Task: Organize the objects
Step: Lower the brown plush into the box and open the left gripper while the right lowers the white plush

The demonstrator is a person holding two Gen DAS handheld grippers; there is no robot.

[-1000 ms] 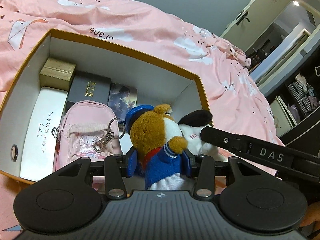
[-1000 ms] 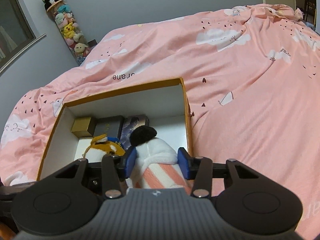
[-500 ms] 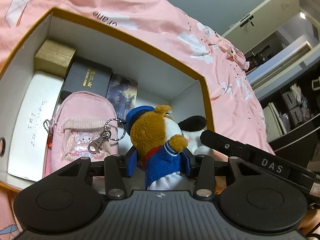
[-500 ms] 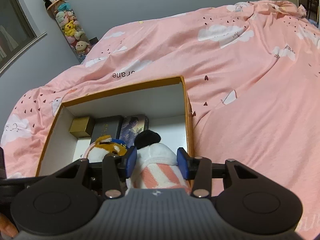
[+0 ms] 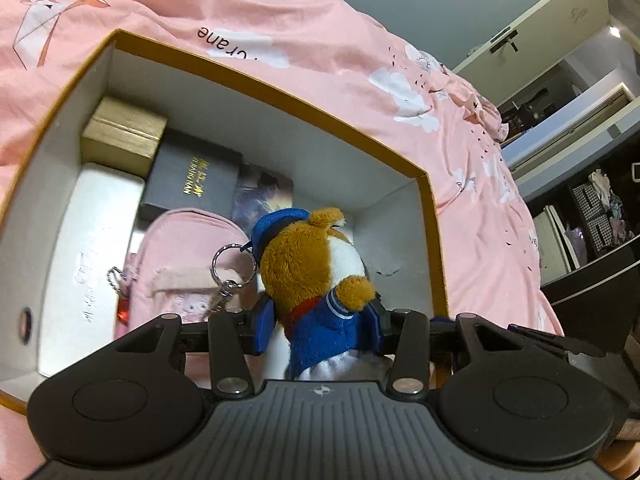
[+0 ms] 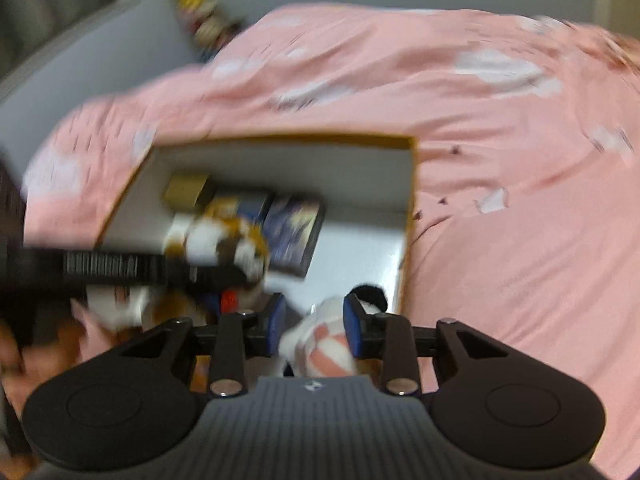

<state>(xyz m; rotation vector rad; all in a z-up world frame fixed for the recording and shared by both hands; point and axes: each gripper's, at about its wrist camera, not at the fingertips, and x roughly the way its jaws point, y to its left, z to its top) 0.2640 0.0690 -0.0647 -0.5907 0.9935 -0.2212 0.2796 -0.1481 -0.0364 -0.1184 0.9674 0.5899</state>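
My left gripper (image 5: 318, 322) is shut on a brown-and-white plush dog (image 5: 310, 264) in a blue cap and blue jacket, held over the near right part of an open orange-rimmed box (image 5: 276, 94). My right gripper (image 6: 314, 326) is shut on a white plush (image 6: 320, 342) with pink stripes and a black ear, low at the box's near right corner (image 6: 410, 216). The right wrist view is blurred by motion. The left gripper and the dog (image 6: 224, 240) show there to the left.
The box holds a gold box (image 5: 124, 134), a black box with gold lettering (image 5: 192, 186), a white case (image 5: 92, 252), a pink mini backpack with key ring (image 5: 188, 256) and a dark card pack (image 5: 262, 196). Pink bedding (image 5: 320, 48) surrounds the box. Shelves stand at right.
The right gripper with the striped plush has swung fast down and right, out of the left wrist view. The left gripper holds the dog lower in the box.
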